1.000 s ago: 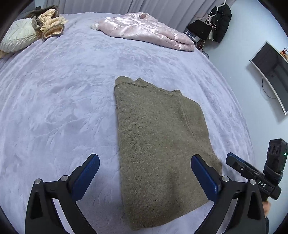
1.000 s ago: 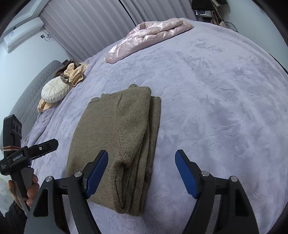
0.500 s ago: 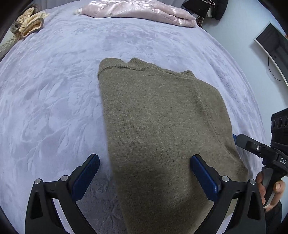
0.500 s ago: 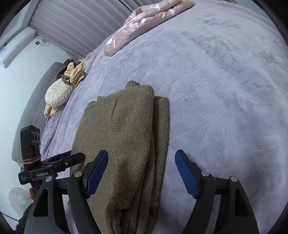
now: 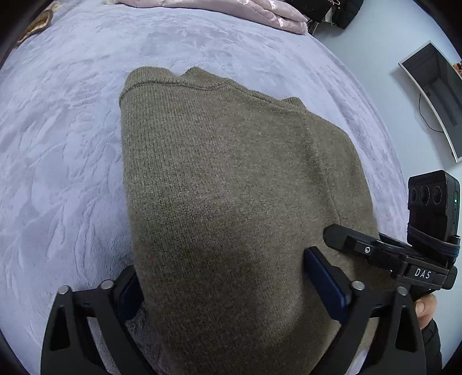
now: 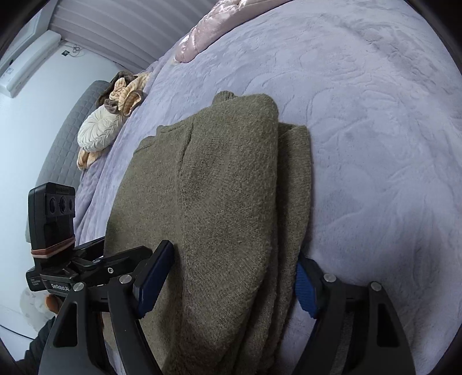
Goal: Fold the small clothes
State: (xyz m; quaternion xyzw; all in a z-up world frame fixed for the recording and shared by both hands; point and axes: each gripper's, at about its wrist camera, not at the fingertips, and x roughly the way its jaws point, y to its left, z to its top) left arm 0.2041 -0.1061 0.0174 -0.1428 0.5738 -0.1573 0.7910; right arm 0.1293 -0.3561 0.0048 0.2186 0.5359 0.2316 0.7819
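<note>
Both tools, left (image 5: pixel 225 285) and right (image 6: pixel 228 277), closing around the folded sweater (image 5: pixel 231 187), not yet clenched

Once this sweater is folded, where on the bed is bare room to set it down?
Bare blanket lies wide beside the sweater, on the side of its stacked edges. Another patch runs between its collar and the pink jacket. Crowded: the pillow and bunched clothes by the headboard.

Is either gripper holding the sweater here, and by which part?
Not yet firmly: both the left gripper and right gripper straddle the near end of the folded olive sweater, their jaws closing on it.
</note>
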